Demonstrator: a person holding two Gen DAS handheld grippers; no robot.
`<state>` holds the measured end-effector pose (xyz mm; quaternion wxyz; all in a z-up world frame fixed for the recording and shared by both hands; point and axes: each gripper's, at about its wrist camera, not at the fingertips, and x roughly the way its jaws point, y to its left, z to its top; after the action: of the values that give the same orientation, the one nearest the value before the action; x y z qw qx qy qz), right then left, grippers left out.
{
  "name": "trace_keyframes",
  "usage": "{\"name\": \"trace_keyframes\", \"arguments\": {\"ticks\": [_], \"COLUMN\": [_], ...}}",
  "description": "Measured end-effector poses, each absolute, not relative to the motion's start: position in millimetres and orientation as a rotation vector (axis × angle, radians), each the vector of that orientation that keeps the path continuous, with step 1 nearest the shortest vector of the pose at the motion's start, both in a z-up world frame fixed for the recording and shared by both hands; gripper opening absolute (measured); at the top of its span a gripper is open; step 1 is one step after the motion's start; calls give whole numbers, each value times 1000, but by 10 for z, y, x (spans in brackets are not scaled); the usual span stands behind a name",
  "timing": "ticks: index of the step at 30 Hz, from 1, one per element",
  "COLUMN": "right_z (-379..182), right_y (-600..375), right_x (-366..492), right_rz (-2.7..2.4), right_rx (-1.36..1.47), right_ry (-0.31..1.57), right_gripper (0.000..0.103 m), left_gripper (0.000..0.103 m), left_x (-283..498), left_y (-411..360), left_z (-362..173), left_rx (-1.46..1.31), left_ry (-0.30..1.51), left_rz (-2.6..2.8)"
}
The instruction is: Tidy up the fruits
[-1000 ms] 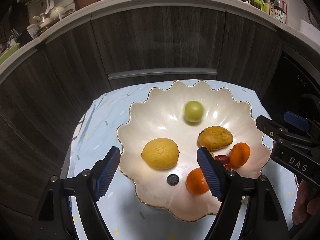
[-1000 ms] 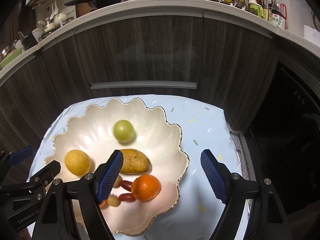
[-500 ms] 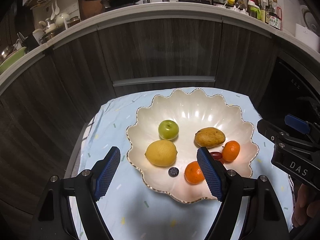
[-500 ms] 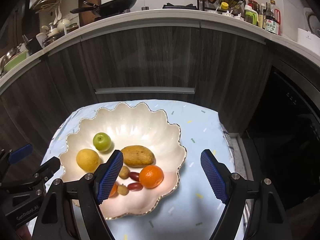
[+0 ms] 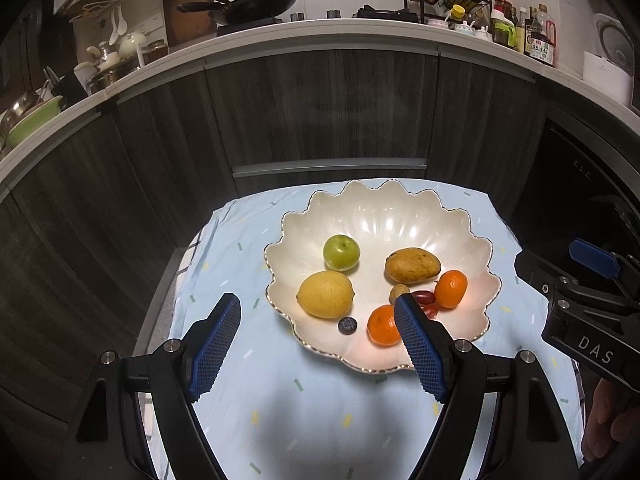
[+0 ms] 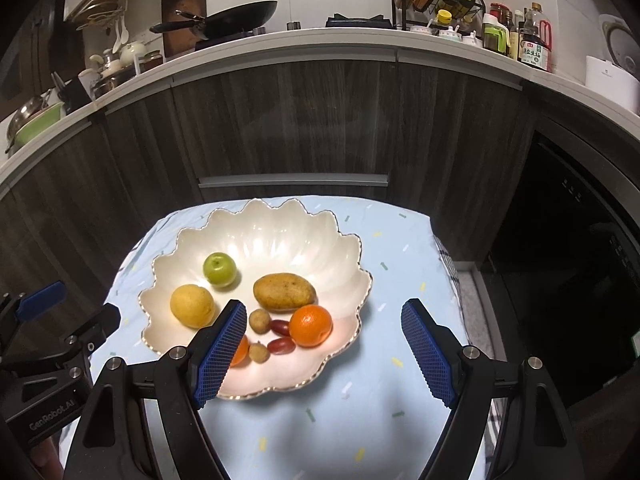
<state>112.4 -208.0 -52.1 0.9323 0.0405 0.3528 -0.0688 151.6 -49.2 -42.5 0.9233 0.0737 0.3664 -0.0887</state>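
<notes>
A white scalloped bowl [image 5: 400,216] [image 6: 280,232] sits on a light blue cloth. In it lie a green apple [image 5: 341,252] [image 6: 219,269], a lemon [image 5: 325,294] [image 6: 192,305], a mango [image 5: 412,265] [image 6: 285,292], two oranges [image 5: 451,289] [image 5: 382,326] [image 6: 311,325], red grapes [image 6: 281,345], small brown fruits [image 6: 259,320] and a blueberry [image 5: 347,325]. My left gripper [image 5: 318,344] is open and empty, raised in front of the bowl. My right gripper [image 6: 324,352] is open and empty, above the bowl's right front.
The blue cloth [image 5: 304,412] covers a small table in front of dark wood cabinets [image 5: 320,112]. A counter above holds a pan [image 5: 256,2], bottles [image 5: 532,36] and dishes. A dark oven opening [image 6: 580,248] is at the right.
Both grippers have drawn back and up from the bowl, which now looks smaller and farther. The green apple has rolled from the bowl's middle back to the left, near the lemon.
</notes>
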Motion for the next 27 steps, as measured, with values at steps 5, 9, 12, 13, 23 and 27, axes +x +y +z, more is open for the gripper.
{"name": "trace_keyframes", "arguments": {"ticks": [5,9,12,13,23,27], "right_z": [-515,-517,-522,-525,-568,-590], "right_y": [-2049,-2022,-2013,-2010,-1994,-1985], "right_x": [992,892,842,817,559,483], "right_rz": [-141,-146,-147,-147,-164,-163], "right_rx": [87,84,83,83,85,88], "right_ry": [719,717,717,717,713,714], "right_gripper": [80,80,80,80,80,80], "left_gripper": [79,79,79,79,79,79], "left_x": [1345,1234,1171,1155,950,887], "left_y": [-451,-429,-414,-409,-363,-342], "left_z": [-400,-394,-394,-394,-417,-423], "left_rx": [155,162,163,164,158,158], "left_ry": [745,739,738,738,728,726], "left_rz": [-181,-178,-177,-176,-175,-174]}}
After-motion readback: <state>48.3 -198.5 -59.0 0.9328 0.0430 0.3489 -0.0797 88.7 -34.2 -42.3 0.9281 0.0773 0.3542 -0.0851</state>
